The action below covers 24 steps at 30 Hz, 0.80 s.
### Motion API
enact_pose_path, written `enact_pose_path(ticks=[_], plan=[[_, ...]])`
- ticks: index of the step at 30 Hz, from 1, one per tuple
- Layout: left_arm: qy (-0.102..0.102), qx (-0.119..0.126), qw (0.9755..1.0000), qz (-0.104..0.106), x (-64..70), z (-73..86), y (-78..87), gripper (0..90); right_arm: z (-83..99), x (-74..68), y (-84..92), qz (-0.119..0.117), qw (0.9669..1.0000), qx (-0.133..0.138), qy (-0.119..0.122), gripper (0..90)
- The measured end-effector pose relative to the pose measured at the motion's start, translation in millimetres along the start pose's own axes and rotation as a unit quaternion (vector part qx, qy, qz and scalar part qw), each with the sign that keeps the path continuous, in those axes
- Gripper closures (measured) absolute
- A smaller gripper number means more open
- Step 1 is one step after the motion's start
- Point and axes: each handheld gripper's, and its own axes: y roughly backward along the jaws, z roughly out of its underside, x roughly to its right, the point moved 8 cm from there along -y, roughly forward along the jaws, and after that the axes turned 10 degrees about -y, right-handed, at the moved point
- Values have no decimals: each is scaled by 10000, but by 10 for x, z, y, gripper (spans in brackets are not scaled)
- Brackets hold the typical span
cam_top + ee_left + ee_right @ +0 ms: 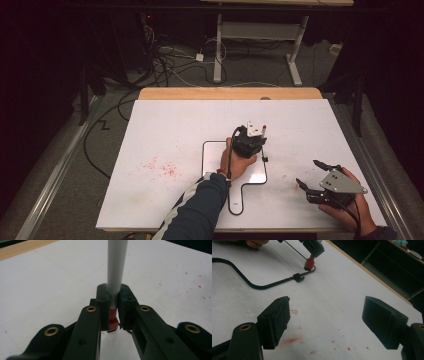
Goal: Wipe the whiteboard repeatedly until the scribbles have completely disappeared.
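**Marker tip on the black outline; right tool idle**

Black jaws of the left gripper [113,312] are clamped on a marker [116,270] with a white barrel and red tip end. The marker stands roughly upright between the pads, red end down at the white sheet [50,285].

High view: left gripper [251,141] sits mid-table, held by the left hand [237,162], dark sleeve with a white stripe behind it. It is over the right edge of a black outline [207,145] drawn as a rounded square with a short stem toward the person.

Right gripper view: marker's red tip [309,264] touches the outline [257,286] at a corner; a small black clip [298,278] sits on the line just beside it.

Right gripper [320,180] lies near the table's front right corner, jaws wide apart, nothing between them; its pads [278,320] hover over bare sheet.

Red specks [294,340] mark the sheet below the right tool; a second patch of red smudges [160,167] lies left of the outline. Wooden table edge [200,93] shows past the sheet.
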Motion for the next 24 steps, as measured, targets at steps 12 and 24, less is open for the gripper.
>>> enact_pose_path(ticks=[12,24], plan=[[56,22,9996,-280,-426,-15,510,791,-5,-18,-5,32,10000,-21,33,228],[64,128,9990,-430,-568,-11,692,791,-14,-40,-23,11,9999,-44,108,228]])
